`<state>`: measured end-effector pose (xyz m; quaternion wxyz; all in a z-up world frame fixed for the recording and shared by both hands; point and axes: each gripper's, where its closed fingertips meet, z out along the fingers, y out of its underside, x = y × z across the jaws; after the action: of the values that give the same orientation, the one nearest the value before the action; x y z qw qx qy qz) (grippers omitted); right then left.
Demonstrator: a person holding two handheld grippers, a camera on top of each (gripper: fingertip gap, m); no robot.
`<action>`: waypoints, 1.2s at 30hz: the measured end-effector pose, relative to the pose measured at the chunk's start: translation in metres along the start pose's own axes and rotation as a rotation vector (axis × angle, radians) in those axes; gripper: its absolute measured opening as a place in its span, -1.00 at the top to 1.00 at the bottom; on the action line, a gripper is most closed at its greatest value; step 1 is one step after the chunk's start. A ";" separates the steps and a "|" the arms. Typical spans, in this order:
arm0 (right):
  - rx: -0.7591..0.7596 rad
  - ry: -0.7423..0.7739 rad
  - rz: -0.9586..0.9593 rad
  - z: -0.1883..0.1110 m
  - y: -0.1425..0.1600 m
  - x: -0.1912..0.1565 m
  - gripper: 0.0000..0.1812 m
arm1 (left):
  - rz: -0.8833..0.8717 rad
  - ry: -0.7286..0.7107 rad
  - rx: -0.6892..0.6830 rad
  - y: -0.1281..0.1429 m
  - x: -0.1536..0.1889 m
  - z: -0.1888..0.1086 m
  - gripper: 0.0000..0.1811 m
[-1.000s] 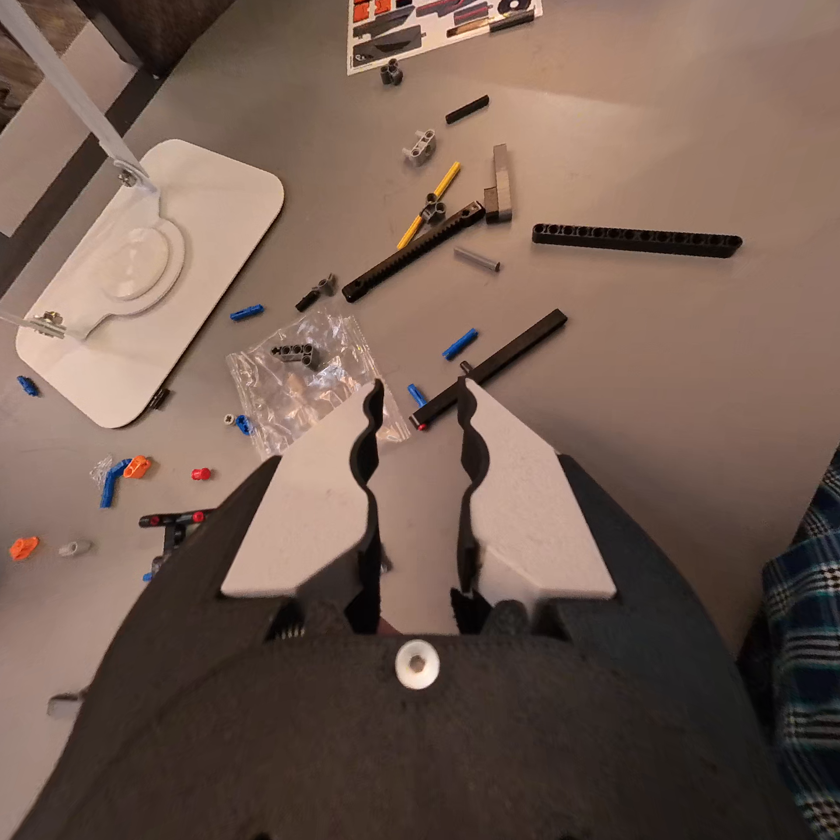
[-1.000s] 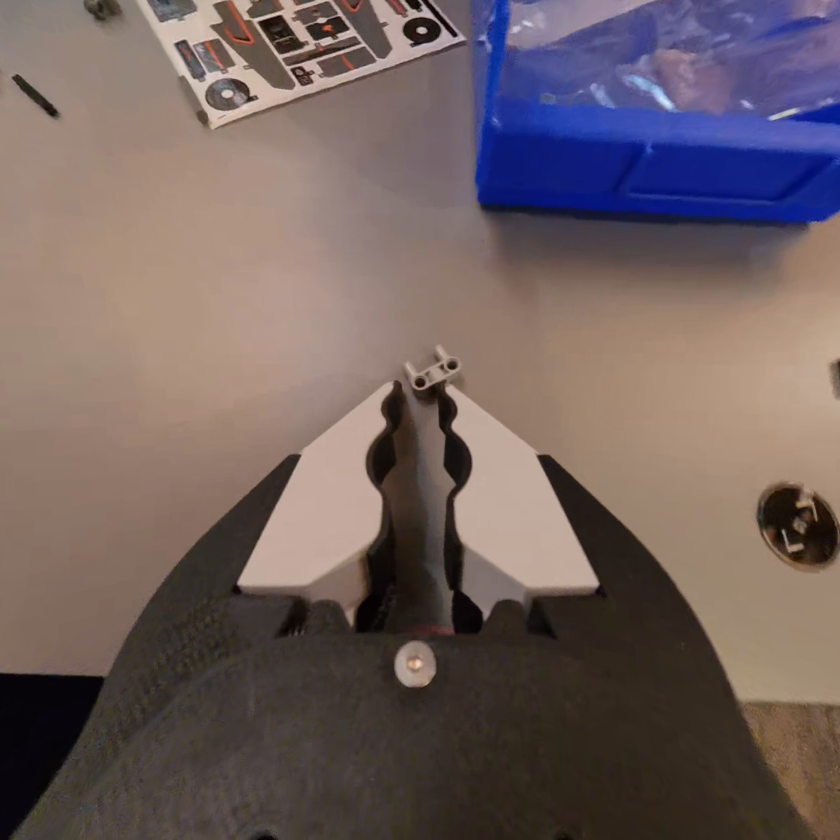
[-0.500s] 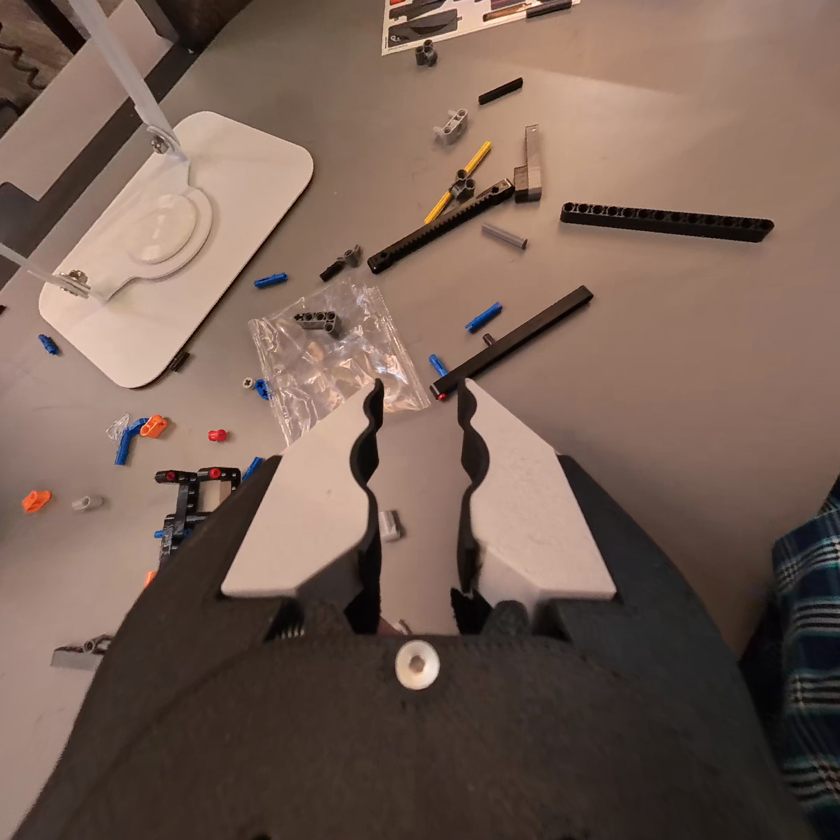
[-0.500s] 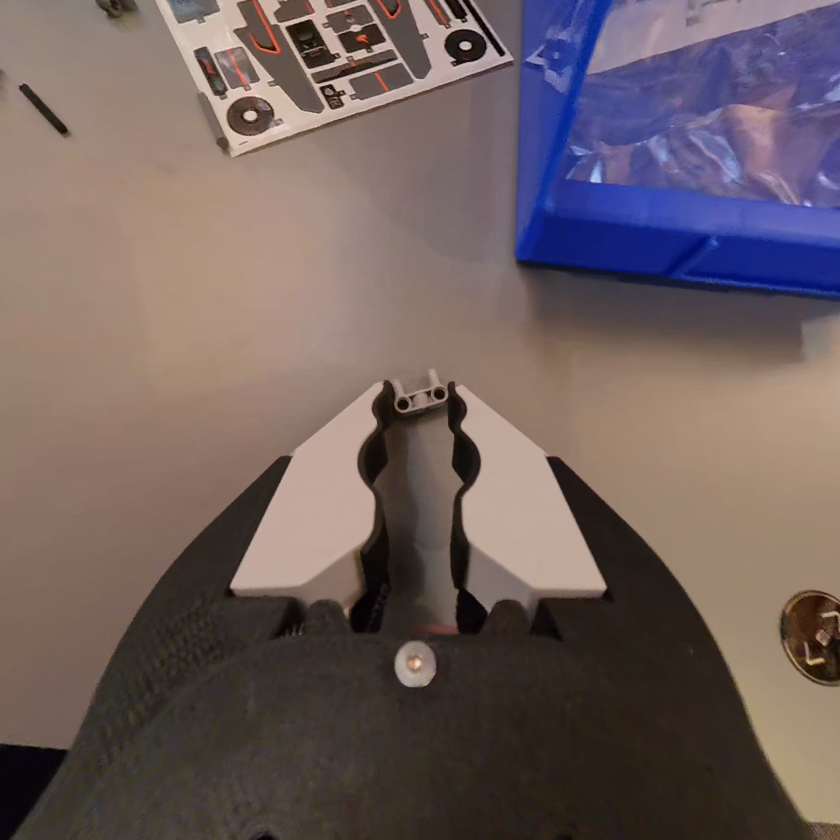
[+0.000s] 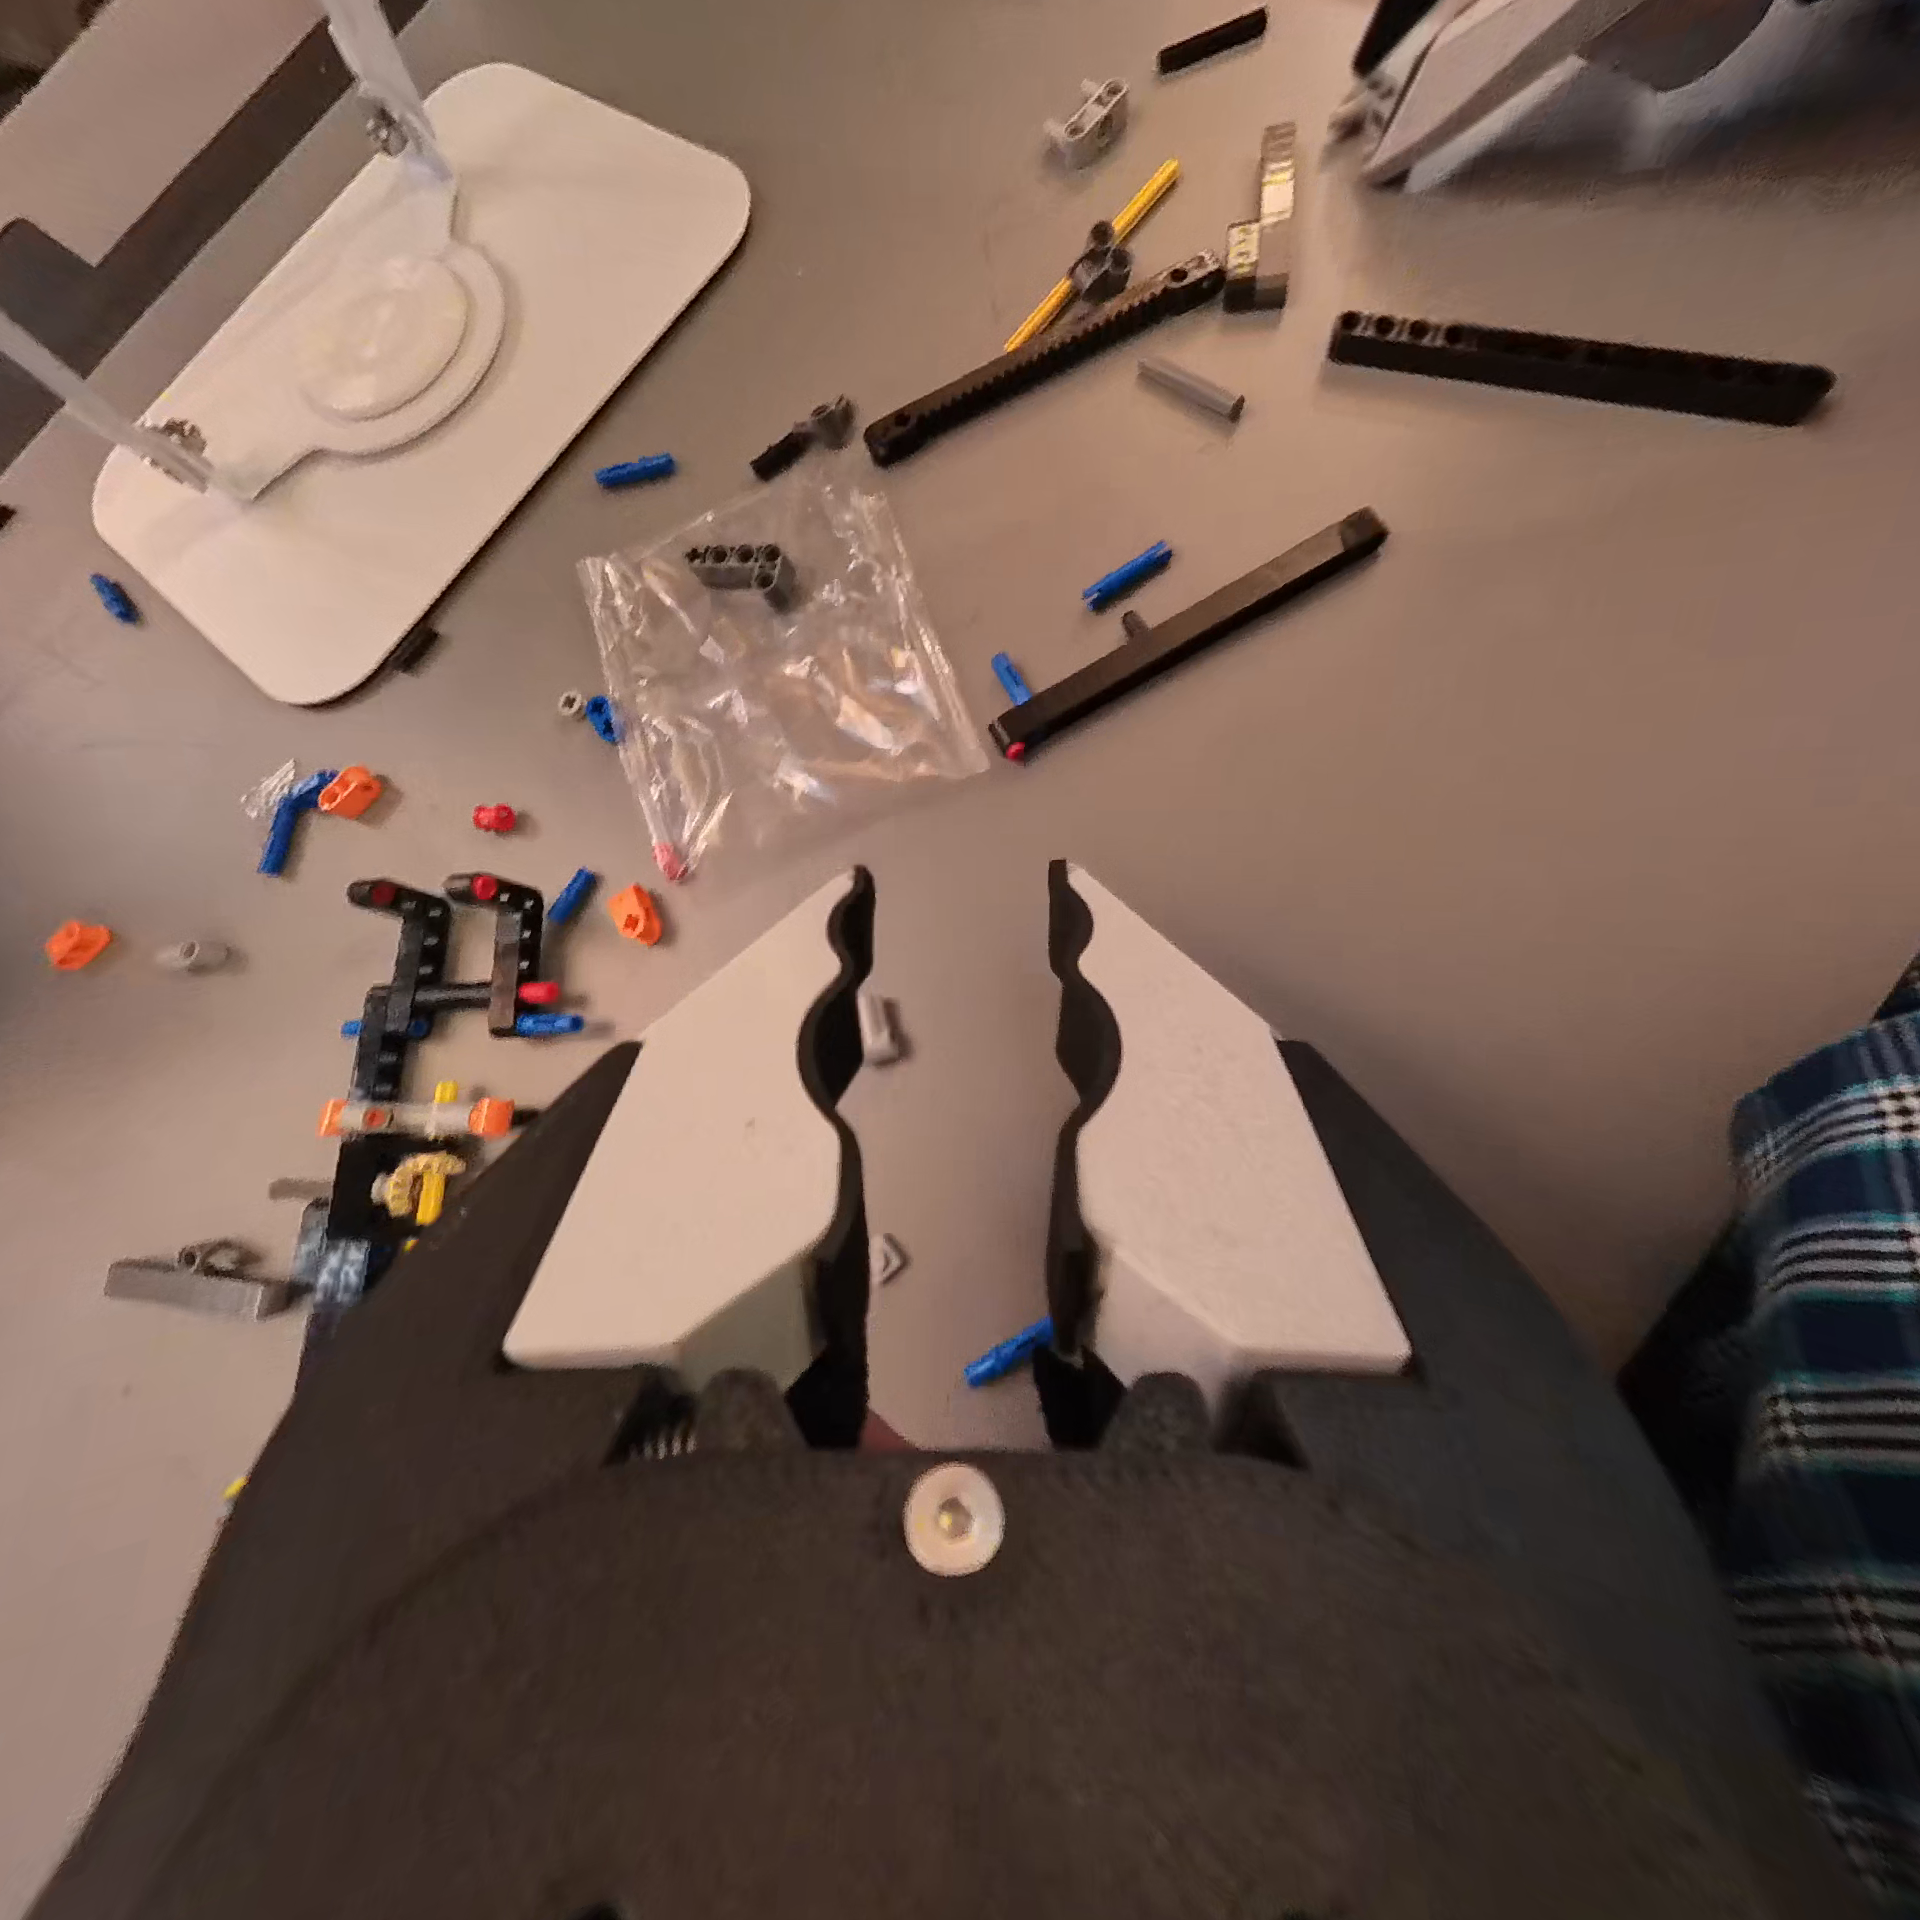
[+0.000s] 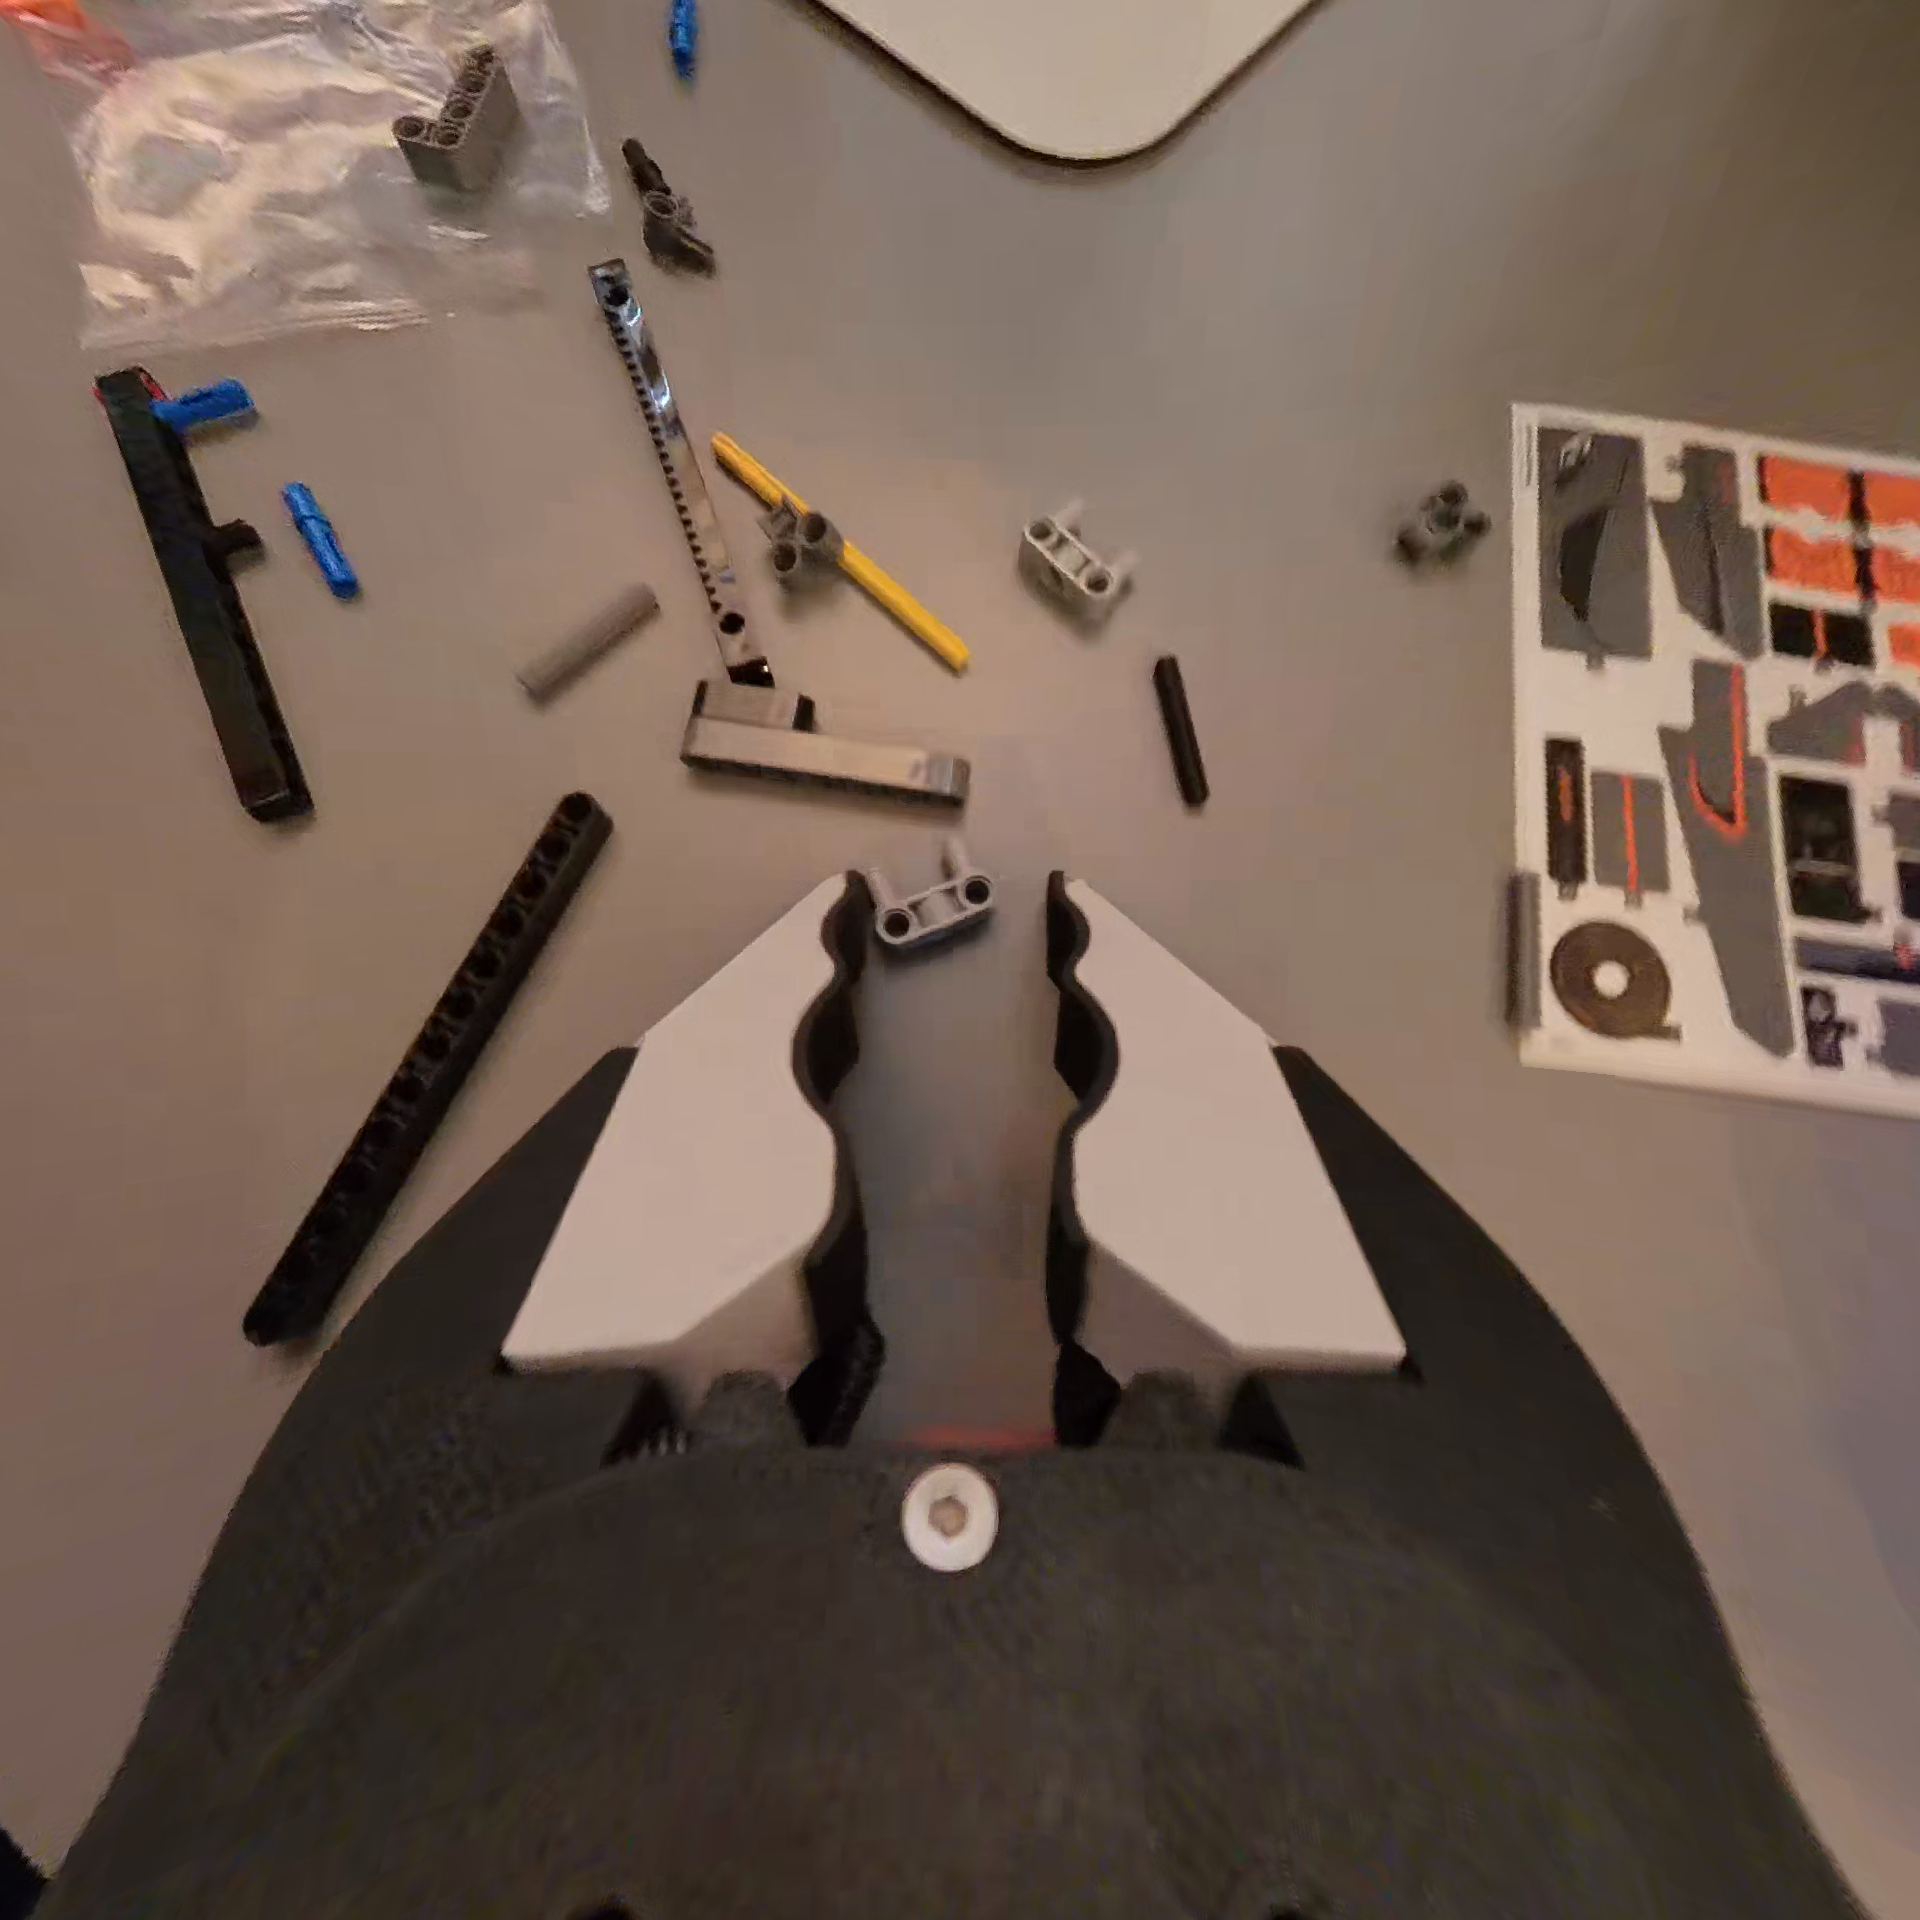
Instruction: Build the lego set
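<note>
Build barely begun: small black sub-assembly (image 5: 436, 997) on the surface (image 5: 1455, 935), beams and pins loose; my left tongs (image 5: 954, 883) gape empty, right tongs (image 6: 951, 894) spread around a grey connector (image 6: 933, 906).

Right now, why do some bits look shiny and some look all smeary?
In the right wrist view, lamp glare streaks the black toothed bar and the clear bag, and the sticker sheet smears from motion. In the left wrist view, the right gripper is blurred at the top edge.
</note>
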<state>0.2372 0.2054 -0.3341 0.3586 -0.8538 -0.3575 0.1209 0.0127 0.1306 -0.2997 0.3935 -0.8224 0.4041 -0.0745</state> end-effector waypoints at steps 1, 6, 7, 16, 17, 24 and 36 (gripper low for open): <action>0.016 -0.005 -0.012 -0.002 -0.006 -0.001 0.61 | -0.013 -0.002 -0.006 0.003 -0.001 -0.001 0.65; 0.068 -0.108 -0.119 -0.016 -0.034 -0.032 0.69 | -0.015 0.025 -0.010 0.005 0.006 0.004 0.64; 0.061 -0.161 -0.156 -0.016 -0.038 -0.050 0.74 | -0.015 0.038 -0.012 0.004 0.010 0.007 0.64; -0.080 -0.375 -0.259 0.019 -0.032 -0.144 0.87 | 0.043 0.094 -0.058 -0.005 0.022 0.040 0.66; -0.092 -0.392 -0.262 0.021 -0.030 -0.150 0.88 | 0.034 0.105 -0.051 -0.006 0.023 0.041 0.66; 0.025 -0.380 -0.208 0.019 -0.056 -0.134 0.86 | 0.004 0.114 -0.031 -0.005 0.021 0.042 0.64; 0.009 -0.391 -0.431 0.046 -0.051 -0.137 0.97 | -0.052 0.123 -0.044 -0.006 0.031 0.049 0.50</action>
<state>0.0914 0.1594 -0.3377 0.3042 -0.7170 -0.5923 0.2061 0.0583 0.1392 -0.3351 0.3477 -0.8349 0.4076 -0.1263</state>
